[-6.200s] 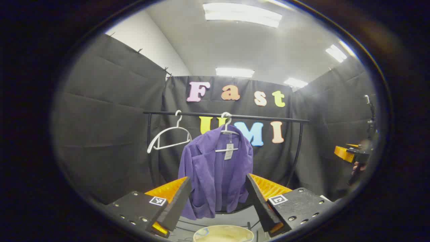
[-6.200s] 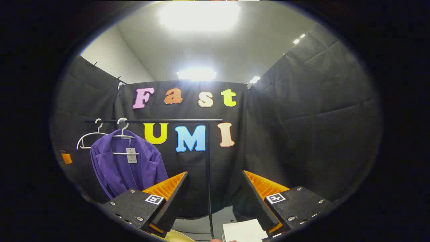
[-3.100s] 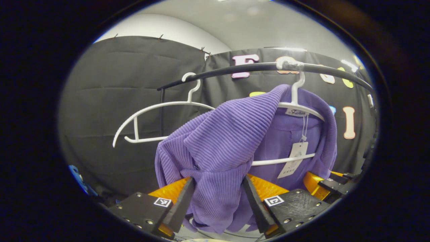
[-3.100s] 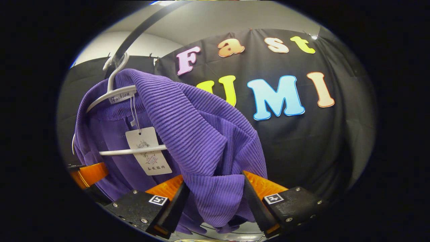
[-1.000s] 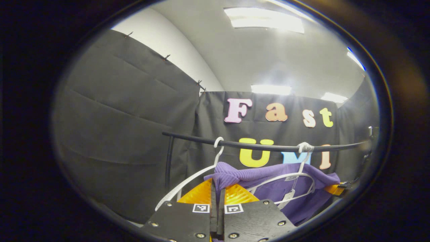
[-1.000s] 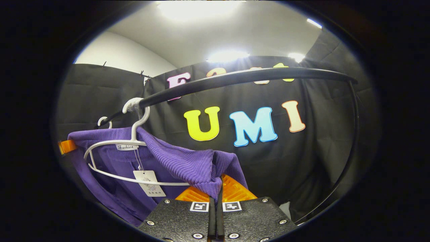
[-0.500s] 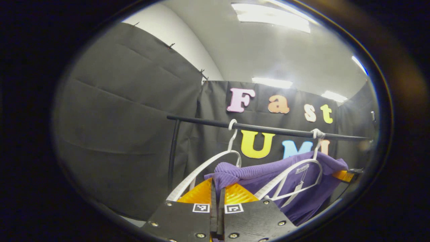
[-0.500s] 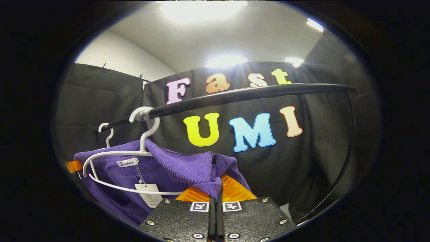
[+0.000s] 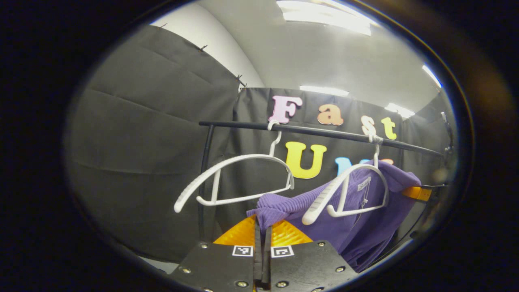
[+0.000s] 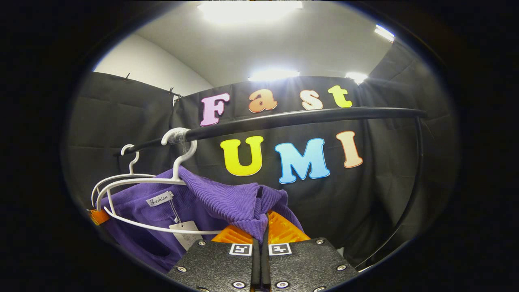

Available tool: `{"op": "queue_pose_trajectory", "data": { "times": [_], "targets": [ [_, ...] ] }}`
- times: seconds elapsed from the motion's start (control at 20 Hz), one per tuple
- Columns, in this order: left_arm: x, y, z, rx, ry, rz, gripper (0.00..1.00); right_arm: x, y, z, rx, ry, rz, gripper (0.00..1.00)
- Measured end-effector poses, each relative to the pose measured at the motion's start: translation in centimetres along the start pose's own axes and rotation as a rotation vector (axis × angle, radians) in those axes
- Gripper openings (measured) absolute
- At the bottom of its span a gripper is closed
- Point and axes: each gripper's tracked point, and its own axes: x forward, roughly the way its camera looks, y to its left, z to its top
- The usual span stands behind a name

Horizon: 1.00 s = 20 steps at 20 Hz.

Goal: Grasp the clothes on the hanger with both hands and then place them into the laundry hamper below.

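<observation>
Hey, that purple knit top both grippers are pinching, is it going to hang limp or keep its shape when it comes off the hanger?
The purple knit top likely hangs limp: it already sags between the pinches. Its ribbed weave probably grips well. It may snag the white hanger.

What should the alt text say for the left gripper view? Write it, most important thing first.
The left tongs are shut on a fold of the purple ribbed garment, which drapes past a white hanger on a black rail. An empty white hanger hangs beside it.
</observation>
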Motion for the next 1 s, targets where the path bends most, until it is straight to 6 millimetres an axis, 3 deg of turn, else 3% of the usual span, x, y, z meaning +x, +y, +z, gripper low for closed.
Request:
{"op": "queue_pose_trajectory", "data": {
  "times": [0.2, 0.4, 0.45, 0.7, 0.8, 0.95, 1.0],
  "targets": [
    [-0.6, -1.6, -1.6, 0.005, 0.023, 0.004, 0.01, 0.7, -1.0, -0.1, -0.004, 0.004, 0.024, 0.0],
    [-0.3, -4.3, -2.5, 0.012, 0.039, 0.01, 0.01, 2.1, -3.4, 0.1, 0.007, -0.004, 0.018, 0.01],
    [-0.2, -5.0, -2.7, 0.016, 0.042, 0.01, 0.05, 2.6, -4.1, 0.1, 0.009, -0.005, 0.012, 0.01],
    [0.7, -8.3, -3.2, 0.045, 0.047, 0.016, 0.05, 4.5, -9.0, 0.1, 0.024, -0.015, -0.02, 0.01],
    [0.9, -9.4, -3.4, 0.052, 0.052, 0.02, 0.01, 4.9, -10.1, -0.3, 0.015, -0.013, -0.009, 0.01],
    [1.6, -11.3, -3.9, 0.067, 0.056, 0.034, 0.01, 5.9, -11.9, -0.2, 0.002, -0.02, -0.018, 0.01],
    [1.7, -12.1, -4.1, 0.067, 0.057, 0.037, 0.05, 6.4, -12.8, -0.5, 0.003, -0.016, -0.023, 0.0]
  ]
}}
